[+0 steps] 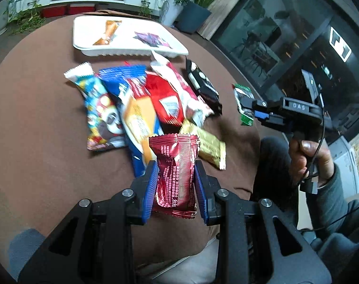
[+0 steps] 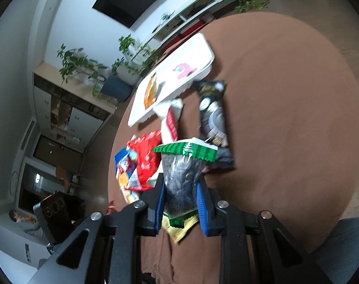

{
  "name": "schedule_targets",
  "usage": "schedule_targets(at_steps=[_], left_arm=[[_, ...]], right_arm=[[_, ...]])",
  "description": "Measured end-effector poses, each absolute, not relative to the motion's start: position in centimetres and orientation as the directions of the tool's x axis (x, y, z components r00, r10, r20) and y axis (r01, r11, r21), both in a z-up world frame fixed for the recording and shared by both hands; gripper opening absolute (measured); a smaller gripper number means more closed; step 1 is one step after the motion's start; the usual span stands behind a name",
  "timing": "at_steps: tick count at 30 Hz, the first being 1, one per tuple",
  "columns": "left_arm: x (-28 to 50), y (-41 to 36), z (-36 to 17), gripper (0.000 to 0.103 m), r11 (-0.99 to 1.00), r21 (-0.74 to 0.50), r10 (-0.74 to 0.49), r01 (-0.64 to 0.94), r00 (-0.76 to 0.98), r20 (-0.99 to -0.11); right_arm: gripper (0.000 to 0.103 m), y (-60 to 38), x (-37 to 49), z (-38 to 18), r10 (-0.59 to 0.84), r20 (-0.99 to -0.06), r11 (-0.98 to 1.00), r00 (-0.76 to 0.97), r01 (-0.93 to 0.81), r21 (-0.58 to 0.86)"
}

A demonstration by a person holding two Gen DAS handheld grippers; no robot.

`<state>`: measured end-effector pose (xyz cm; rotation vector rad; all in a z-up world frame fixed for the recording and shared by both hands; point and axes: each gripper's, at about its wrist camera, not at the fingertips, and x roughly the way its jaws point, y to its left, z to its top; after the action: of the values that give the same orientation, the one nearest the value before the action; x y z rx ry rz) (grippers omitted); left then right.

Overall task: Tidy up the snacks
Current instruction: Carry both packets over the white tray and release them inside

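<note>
My left gripper [image 1: 176,172] is shut on a dark red foil snack packet [image 1: 176,170], held above the near edge of the snack pile [image 1: 141,104]. My right gripper [image 2: 180,196] is shut on a green-edged packet of dark seeds [image 2: 183,165]; it also shows in the left wrist view [image 1: 244,105], held in the air right of the pile. A white tray [image 1: 132,51] at the far side of the brown table holds an orange snack [image 1: 107,33] and a purple snack [image 1: 152,39]. The tray also shows in the right wrist view [image 2: 203,47].
The pile has a cartoon packet [image 1: 101,116], blue and red packets, a gold bar [image 1: 210,146] and a black packet [image 1: 203,82] [image 2: 213,118]. Brown cloth covers the round table [image 1: 37,108]. Plants and shelves stand beyond it.
</note>
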<state>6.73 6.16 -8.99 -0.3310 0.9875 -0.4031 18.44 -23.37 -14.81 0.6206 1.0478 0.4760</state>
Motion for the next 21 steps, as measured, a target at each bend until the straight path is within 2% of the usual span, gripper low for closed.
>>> schedule_targets(at_steps=[14,21], left_arm=[[13.6,15.6,-3.0,0.028,0.897,-0.436,-0.383,0.078,0.629,-0.676],[22.0,18.5,0.1,0.029,0.915,-0.399,-0.339,0.064,0.660,-0.671]], right_arm=[[0.026,-31.3,25.3,-10.6,0.494,-0.633,0.773,0.596,0.031,0.633],[0.026,-26.6,31.5,-5.2,0.531,-0.580,0.792,0.618,-0.118,0.599]])
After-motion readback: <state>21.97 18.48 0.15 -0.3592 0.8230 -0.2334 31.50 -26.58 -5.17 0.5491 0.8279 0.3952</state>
